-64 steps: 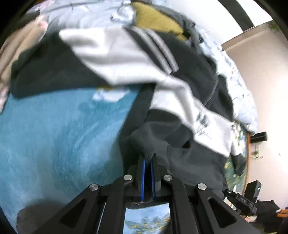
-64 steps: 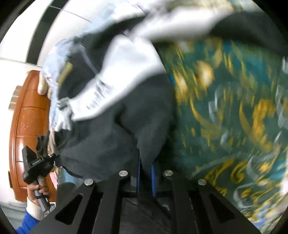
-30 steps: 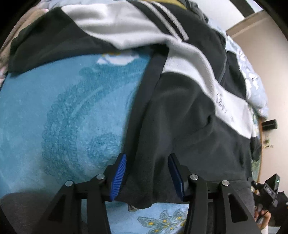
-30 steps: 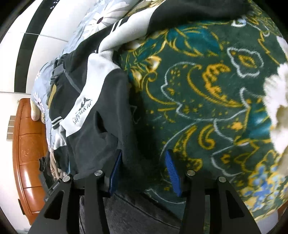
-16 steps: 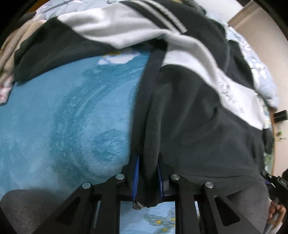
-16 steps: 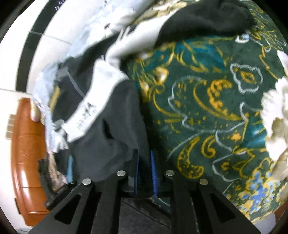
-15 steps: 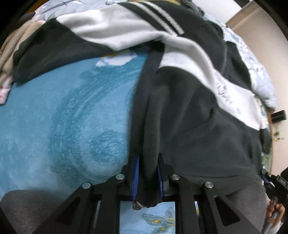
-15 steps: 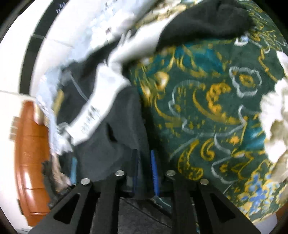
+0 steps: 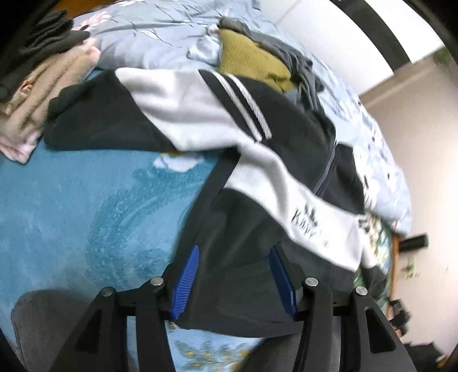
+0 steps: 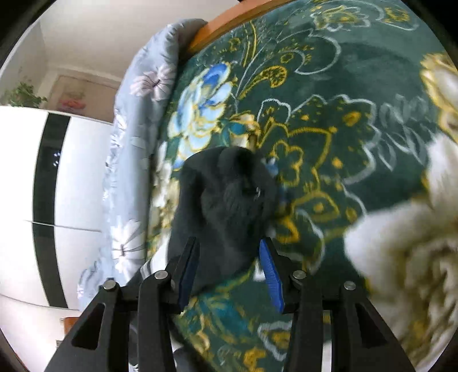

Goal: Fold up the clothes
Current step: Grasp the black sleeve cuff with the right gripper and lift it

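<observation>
A black fleece jacket [image 9: 257,229] with a white chest band and two white stripes lies spread on a blue blanket [image 9: 71,214]. My left gripper [image 9: 233,274] hangs just above its lower hem. Its jaws are opening, and the dark fabric lies between the blue pads [image 9: 186,280] without being pressed. In the right wrist view the jacket's black sleeve end [image 10: 226,194] rests on a dark green flowered blanket [image 10: 329,100]. My right gripper [image 10: 229,269] straddles that sleeve with its jaws opening and its pads loose beside the cloth.
A stack of folded beige and pink clothes [image 9: 48,94] sits at the far left, with a mustard garment [image 9: 252,60] and a grey-blue flowered duvet [image 9: 143,43] behind the jacket. A white fluffy patch [image 10: 400,251] fills the right. A wooden bed edge [image 10: 223,23] and a white wardrobe [image 10: 77,171] stand beyond.
Both grippers were shut on the jacket's hem half a second ago and have let go. The left one has risen. The right one has swung over to the black sleeve end.
</observation>
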{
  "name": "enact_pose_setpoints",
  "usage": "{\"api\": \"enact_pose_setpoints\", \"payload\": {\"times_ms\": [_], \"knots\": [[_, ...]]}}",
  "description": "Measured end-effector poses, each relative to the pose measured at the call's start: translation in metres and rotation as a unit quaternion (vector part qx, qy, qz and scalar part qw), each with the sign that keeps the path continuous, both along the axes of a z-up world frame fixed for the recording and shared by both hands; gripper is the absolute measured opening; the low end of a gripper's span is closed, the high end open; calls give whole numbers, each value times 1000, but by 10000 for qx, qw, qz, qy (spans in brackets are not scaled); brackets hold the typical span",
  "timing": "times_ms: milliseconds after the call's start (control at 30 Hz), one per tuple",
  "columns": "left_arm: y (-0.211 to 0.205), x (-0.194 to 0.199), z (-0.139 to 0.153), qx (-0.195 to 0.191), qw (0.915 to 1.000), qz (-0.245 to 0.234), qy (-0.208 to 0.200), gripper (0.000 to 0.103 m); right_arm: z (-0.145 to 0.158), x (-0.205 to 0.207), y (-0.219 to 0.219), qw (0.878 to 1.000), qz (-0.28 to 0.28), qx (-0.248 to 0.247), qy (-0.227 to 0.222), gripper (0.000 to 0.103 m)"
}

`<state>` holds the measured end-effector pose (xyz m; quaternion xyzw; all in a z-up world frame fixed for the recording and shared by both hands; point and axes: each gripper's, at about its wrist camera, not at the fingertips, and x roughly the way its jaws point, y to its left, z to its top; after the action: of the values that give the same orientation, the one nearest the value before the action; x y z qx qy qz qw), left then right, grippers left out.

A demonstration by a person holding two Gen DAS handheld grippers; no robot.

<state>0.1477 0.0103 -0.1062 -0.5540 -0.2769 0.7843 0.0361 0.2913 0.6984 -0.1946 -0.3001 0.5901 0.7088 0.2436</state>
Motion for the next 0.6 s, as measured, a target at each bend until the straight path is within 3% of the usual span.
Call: {"api": "enact_pose_setpoints", "payload": {"times_ms": [167, 200, 233, 300, 500, 600], "knots": [[9, -17, 8, -69, 10000, 15, 7, 57, -22, -3, 16, 9990, -263, -235, -281, 44], [11, -19, 9, -51, 10000, 6, 16, 57, -22, 0, 18, 9986, -359, -277, -274, 38], [12, -21, 10, -11, 10000, -10, 9, 57, -22, 2, 21, 9983, -453, -274, -259, 23], [13, -23, 11, 35, 10000, -31, 17, 57, -18, 5, 29, 9985, -459, -162, -259, 17], [5, -25, 11, 70, 9999, 45, 75, 57, 13, -3, 25, 9967, -178, 492, -615, 16], [-8, -24, 6, 146, 9996, 241, 60, 57, 59, -32, 7, 9937, 196, 1061, -298, 16]]}}
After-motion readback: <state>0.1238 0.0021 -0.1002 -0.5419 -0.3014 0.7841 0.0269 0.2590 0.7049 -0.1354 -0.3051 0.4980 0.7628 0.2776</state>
